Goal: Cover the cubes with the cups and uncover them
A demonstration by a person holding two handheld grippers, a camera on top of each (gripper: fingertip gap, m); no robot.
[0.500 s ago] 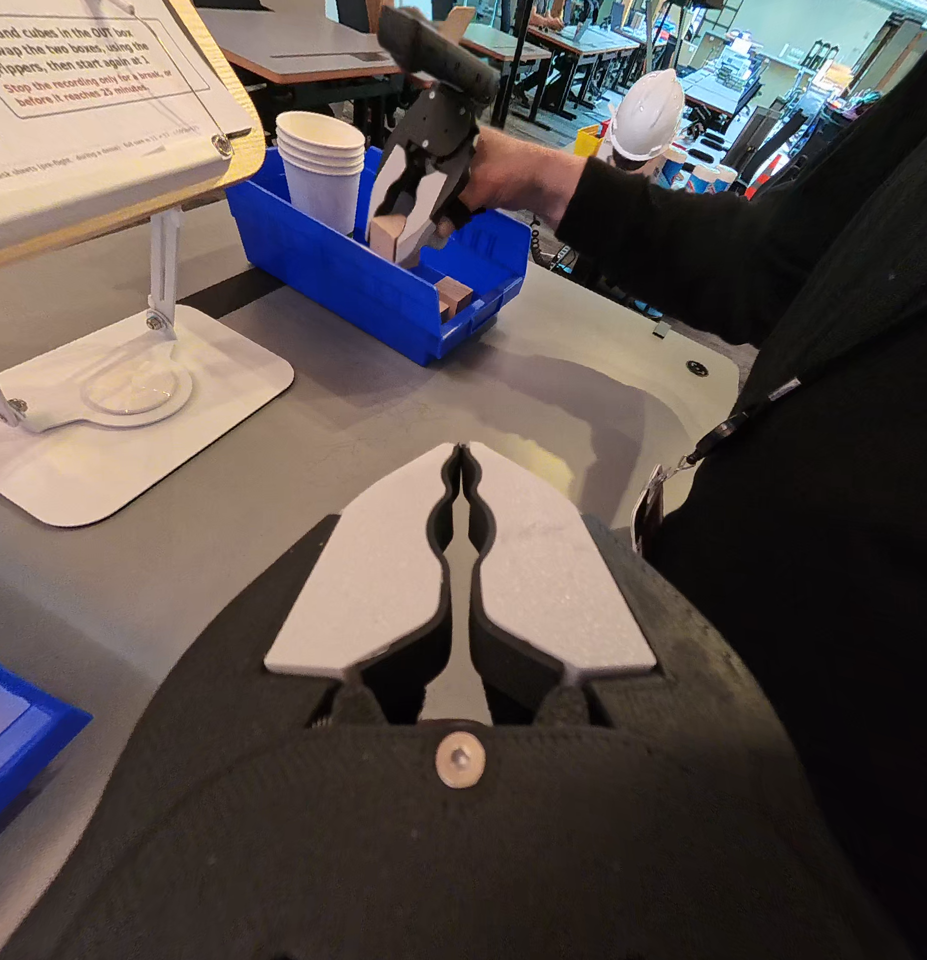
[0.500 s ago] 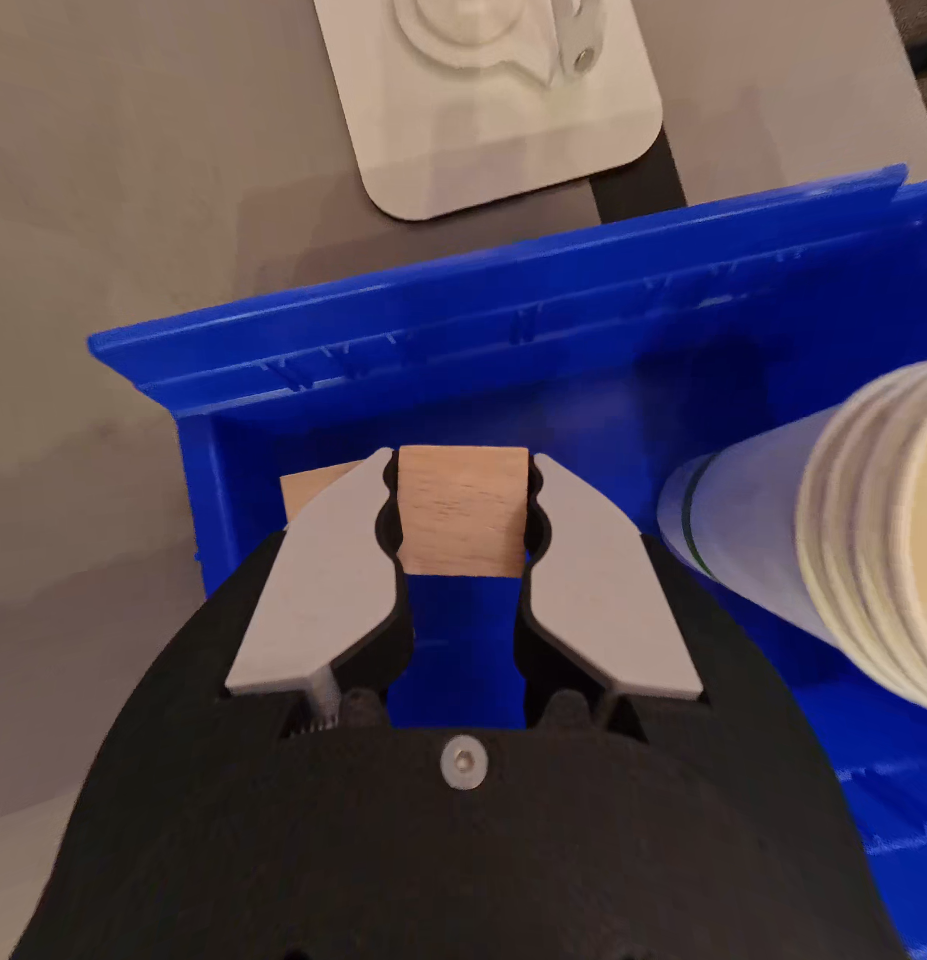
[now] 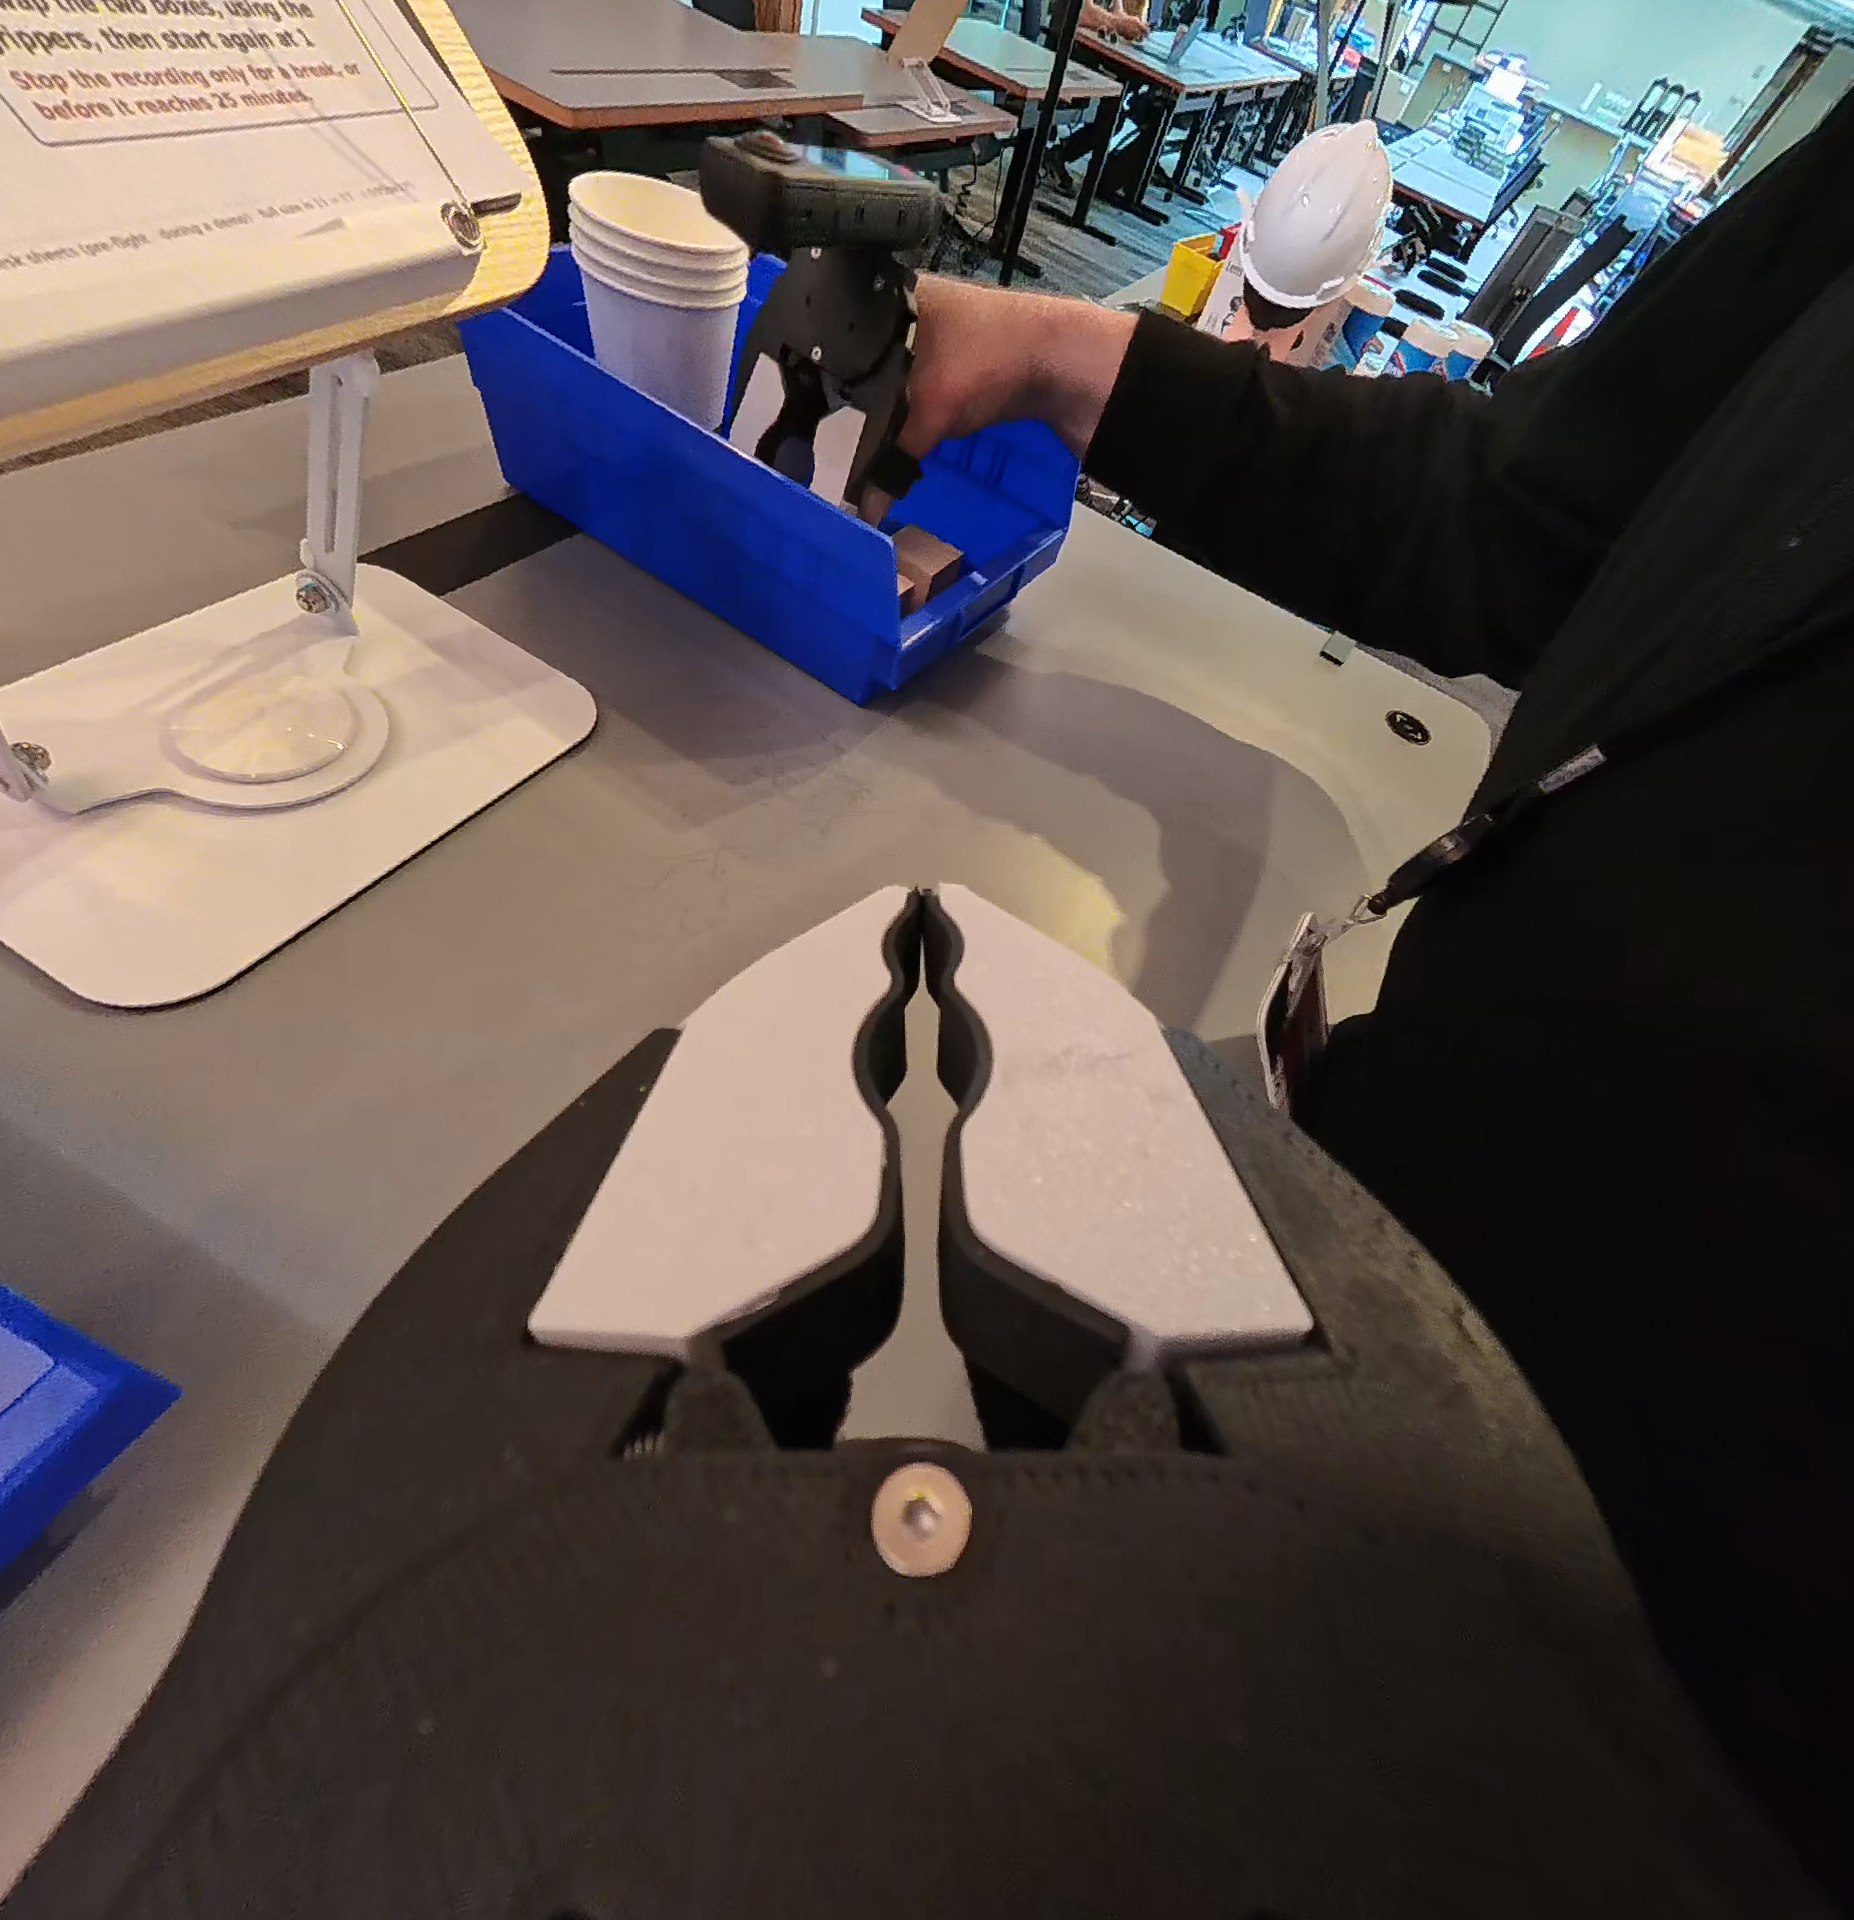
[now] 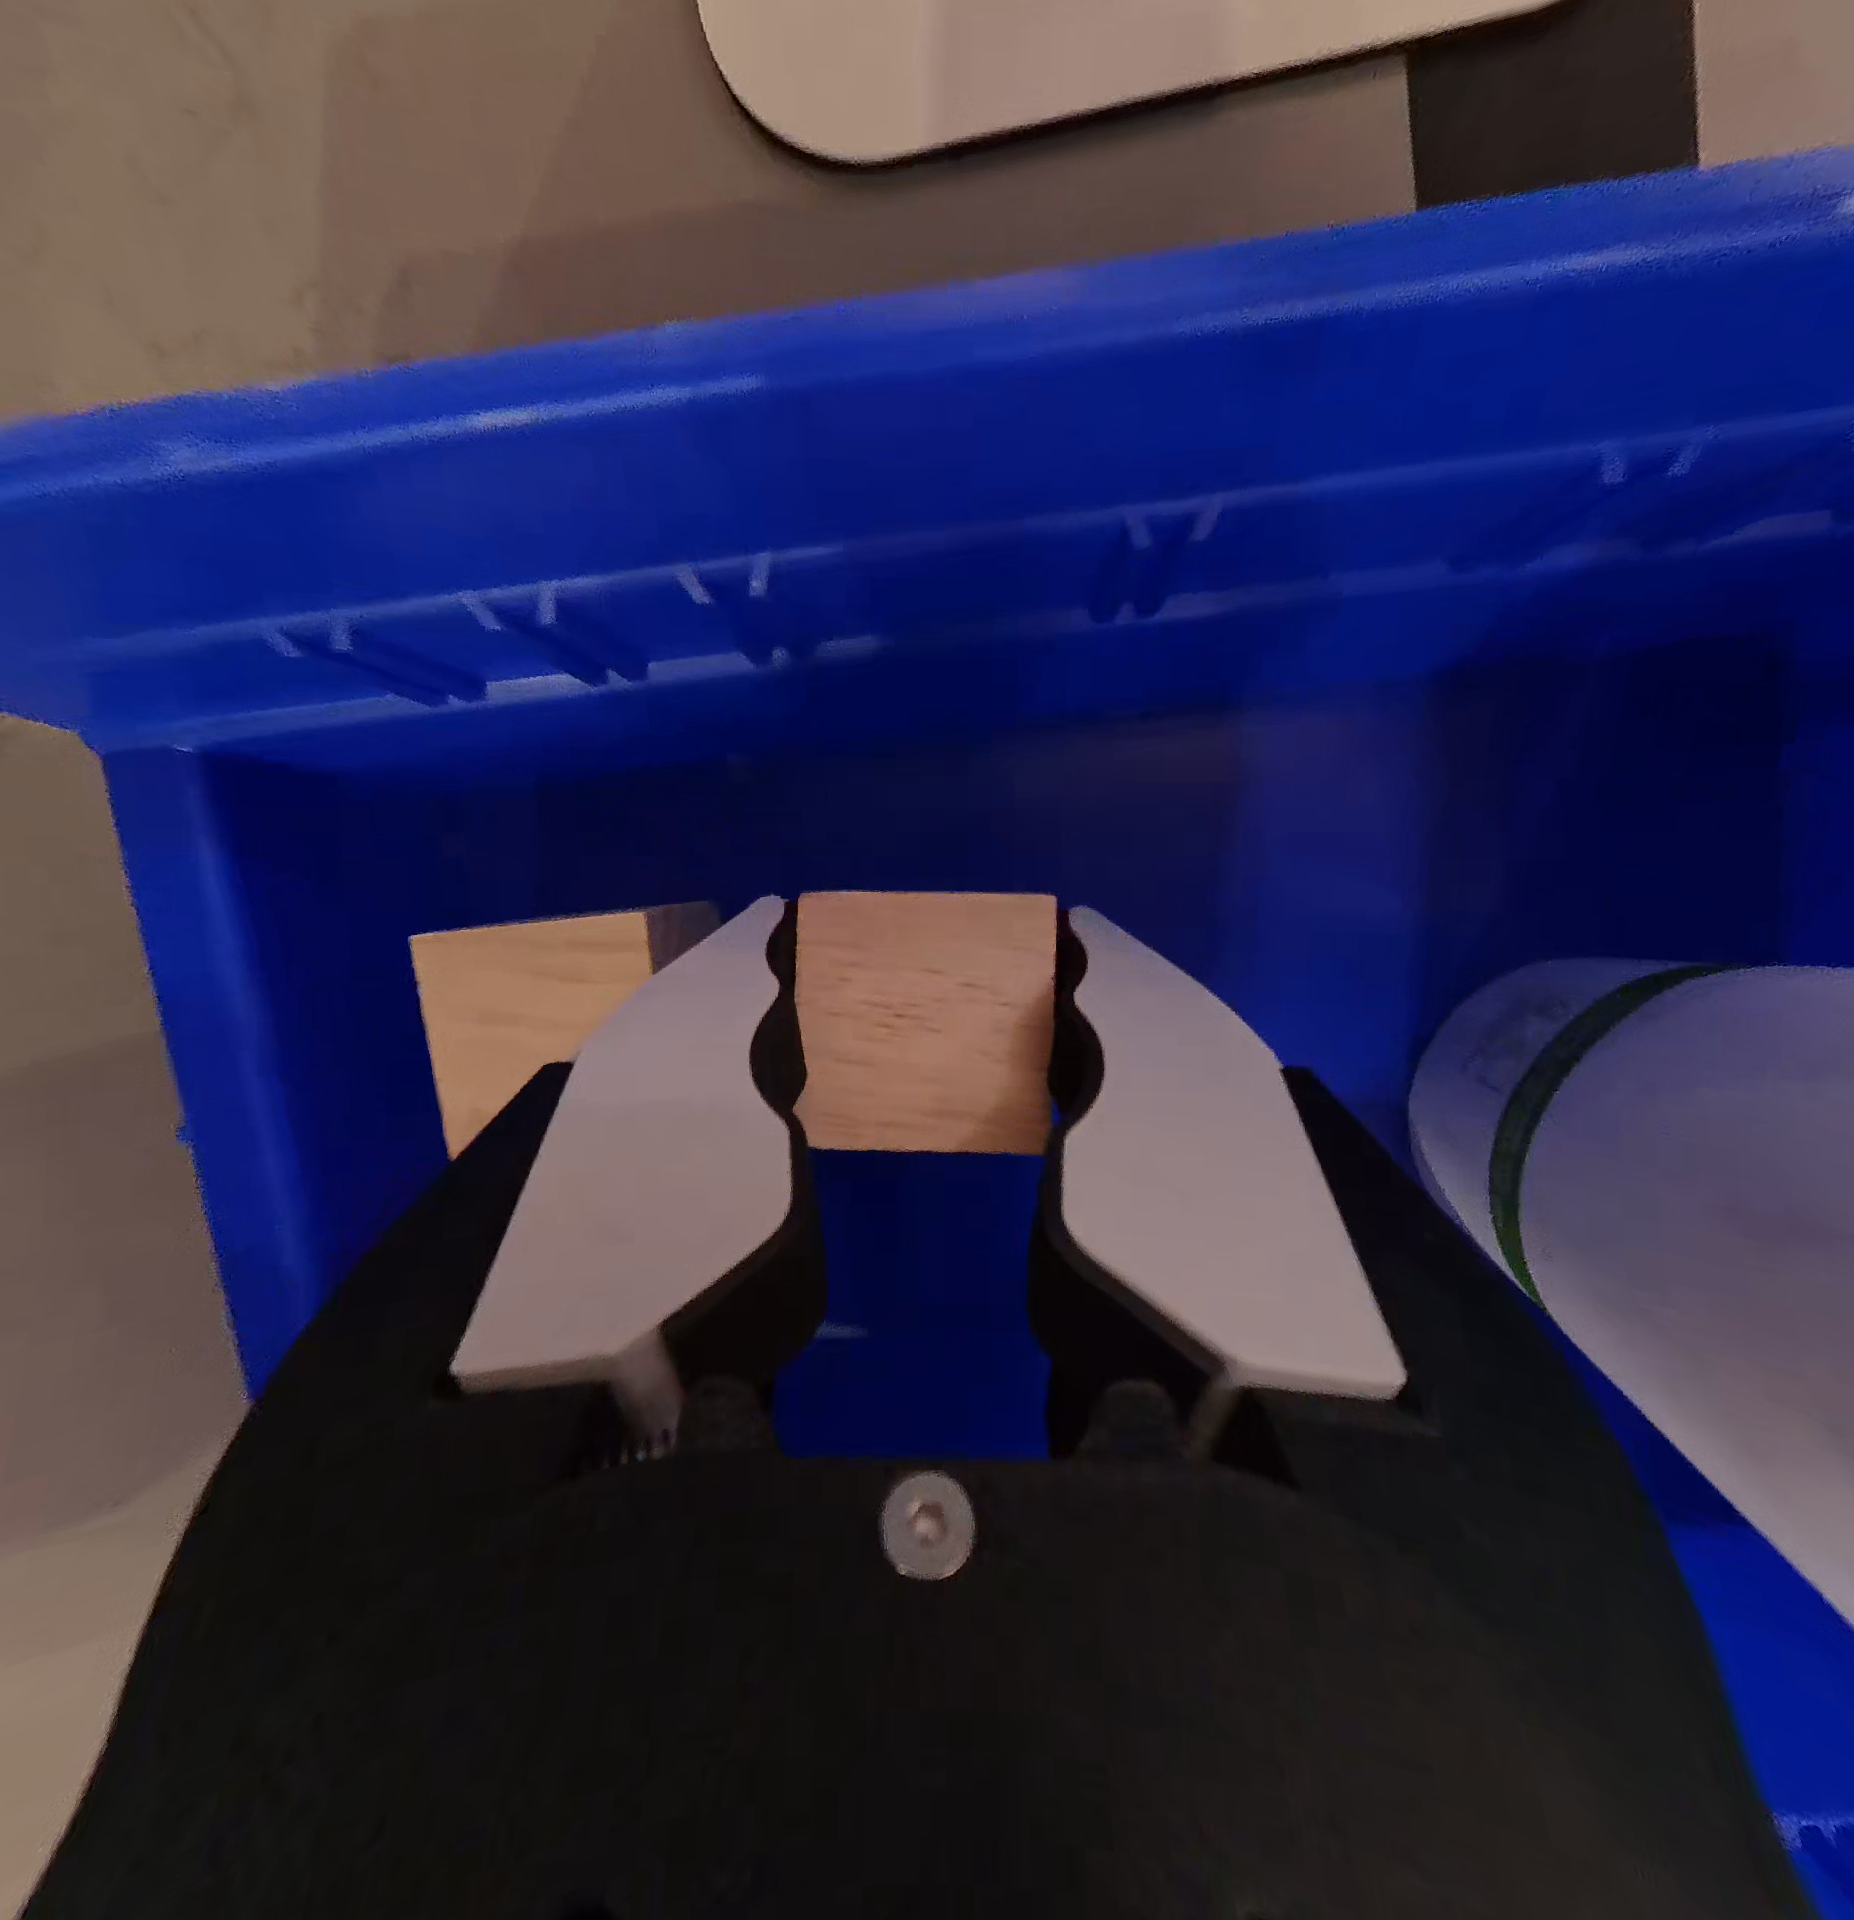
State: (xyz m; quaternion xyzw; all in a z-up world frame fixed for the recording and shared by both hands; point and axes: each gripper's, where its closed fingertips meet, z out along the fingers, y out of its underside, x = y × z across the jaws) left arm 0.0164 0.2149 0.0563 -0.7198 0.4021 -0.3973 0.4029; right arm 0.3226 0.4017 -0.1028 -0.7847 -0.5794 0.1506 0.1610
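My right gripper is shut on a light wooden cube and holds it low inside the blue bin. A second wooden cube lies just to its left in the bin's corner. A stack of white paper cups stands in the bin to the right. In the left wrist view the right gripper reaches down into the blue bin, between the cup stack and a cube. My left gripper is shut and empty above the grey table.
A white document stand holding a printed sheet stands left of the bin; its base lies beyond the bin wall. A second blue bin is at the left edge. The person's black sleeve and body fill the right side.
My right gripper has gone down deeper into the bin with the cube still in it. My left gripper has stayed shut over the table.
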